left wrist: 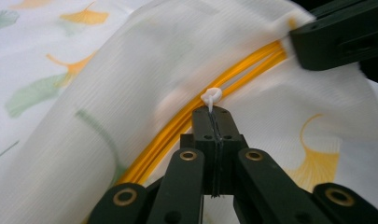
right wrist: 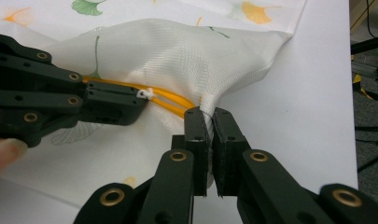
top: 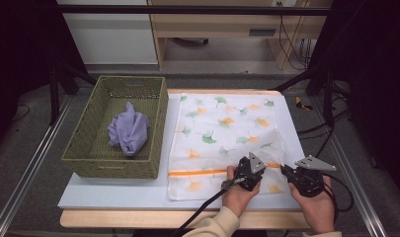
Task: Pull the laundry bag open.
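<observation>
In the high view, a white mesh laundry bag (top: 227,138) printed with green and orange leaves lies flat on a pale counter (top: 113,195), its orange zipper (top: 202,173) running across near the edge closest to the person. To the left of the bag, touching or just beside its edge, stands a green woven basket (top: 89,163) with a crumpled lilac cloth (top: 128,132) inside. The left gripper (top: 248,174) sits over the zipper line towards the bag's right part, and the right gripper (top: 286,170) is just beside it at the bag's right edge; a hand (top: 239,197) holds the left one and another hand (top: 318,210) the right, with black cables trailing back. In the left gripper view, the left gripper (left wrist: 213,112) has its fingers pressed together on the small white zipper pull (left wrist: 211,97), which sticks out just above their tips on the orange zipper (left wrist: 177,123); the bag's cloth (left wrist: 144,79) is lifted into a hump behind it, and the other gripper's black finger (left wrist: 340,37) nips the cloth at the upper right. In the right gripper view, the right gripper (right wrist: 209,116) has its fingers clamped on a pinched fold of the bag's white mesh (right wrist: 177,56) right at the end of the zipper (right wrist: 172,103), pulling the cloth up off the counter (right wrist: 312,116). The left gripper (right wrist: 142,98) comes in from the left there, its tip closed on the white pull (right wrist: 147,94).
</observation>
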Demonstrator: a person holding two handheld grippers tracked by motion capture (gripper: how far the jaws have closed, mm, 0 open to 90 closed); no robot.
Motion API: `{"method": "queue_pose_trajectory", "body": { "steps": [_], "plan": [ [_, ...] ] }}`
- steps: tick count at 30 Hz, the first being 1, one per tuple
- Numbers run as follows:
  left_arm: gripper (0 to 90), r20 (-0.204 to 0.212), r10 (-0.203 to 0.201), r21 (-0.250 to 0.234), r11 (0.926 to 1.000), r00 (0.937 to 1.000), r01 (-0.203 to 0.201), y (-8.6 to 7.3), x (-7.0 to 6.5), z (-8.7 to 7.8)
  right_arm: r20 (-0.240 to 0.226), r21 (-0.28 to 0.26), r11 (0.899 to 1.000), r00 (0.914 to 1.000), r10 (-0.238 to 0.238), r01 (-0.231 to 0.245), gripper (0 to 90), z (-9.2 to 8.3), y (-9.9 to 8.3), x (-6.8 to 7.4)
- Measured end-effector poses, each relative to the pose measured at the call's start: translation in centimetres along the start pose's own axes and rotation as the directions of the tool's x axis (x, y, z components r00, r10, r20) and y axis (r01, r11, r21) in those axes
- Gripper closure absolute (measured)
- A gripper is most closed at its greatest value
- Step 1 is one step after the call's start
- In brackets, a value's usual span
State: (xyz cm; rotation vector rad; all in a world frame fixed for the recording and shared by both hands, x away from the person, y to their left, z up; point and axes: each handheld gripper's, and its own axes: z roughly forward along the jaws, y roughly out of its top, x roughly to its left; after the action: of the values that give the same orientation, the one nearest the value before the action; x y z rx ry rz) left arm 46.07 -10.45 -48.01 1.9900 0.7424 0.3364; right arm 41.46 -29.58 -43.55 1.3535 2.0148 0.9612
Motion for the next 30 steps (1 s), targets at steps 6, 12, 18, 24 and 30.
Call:
{"method": "queue_pose_trajectory", "body": {
  "steps": [6, 12, 18, 24, 30],
  "plan": [
    [89.8, -0.012, -0.037, -0.004, 0.9993, 0.9992, 0.037, -0.6, 1.0, -1.0, 0.005, -0.004, 1.000, 1.0000, 0.001, -0.001, 86.0, -0.2, -0.1, -0.2],
    [89.8, -0.017, -0.048, -0.010, 0.9988, 0.9987, 0.048, -0.8, 1.4, -1.5, 0.004, 0.001, 1.000, 1.0000, -0.002, 0.002, 86.1, -0.1, -0.2, -0.1],
    [89.8, -0.027, -0.044, -0.002, 0.9990, 0.9987, 0.044, -0.8, 1.4, -1.5, 0.003, 0.000, 1.000, 1.0000, 0.002, -0.002, 86.1, -0.1, -0.2, -0.1],
    [89.8, -0.032, -0.055, 0.009, 0.9984, 0.9979, 0.055, -0.9, 1.9, -1.7, 0.002, 0.000, 1.000, 1.0000, -0.001, 0.001, 86.1, -0.1, -0.2, -0.2],
    [89.8, -0.036, -0.046, 0.021, 0.9987, 0.9983, 0.047, -1.1, 1.8, -1.8, 0.000, 0.002, 1.000, 1.0000, -0.003, 0.003, 86.0, -0.2, -0.2, -0.1]
  ]
}}
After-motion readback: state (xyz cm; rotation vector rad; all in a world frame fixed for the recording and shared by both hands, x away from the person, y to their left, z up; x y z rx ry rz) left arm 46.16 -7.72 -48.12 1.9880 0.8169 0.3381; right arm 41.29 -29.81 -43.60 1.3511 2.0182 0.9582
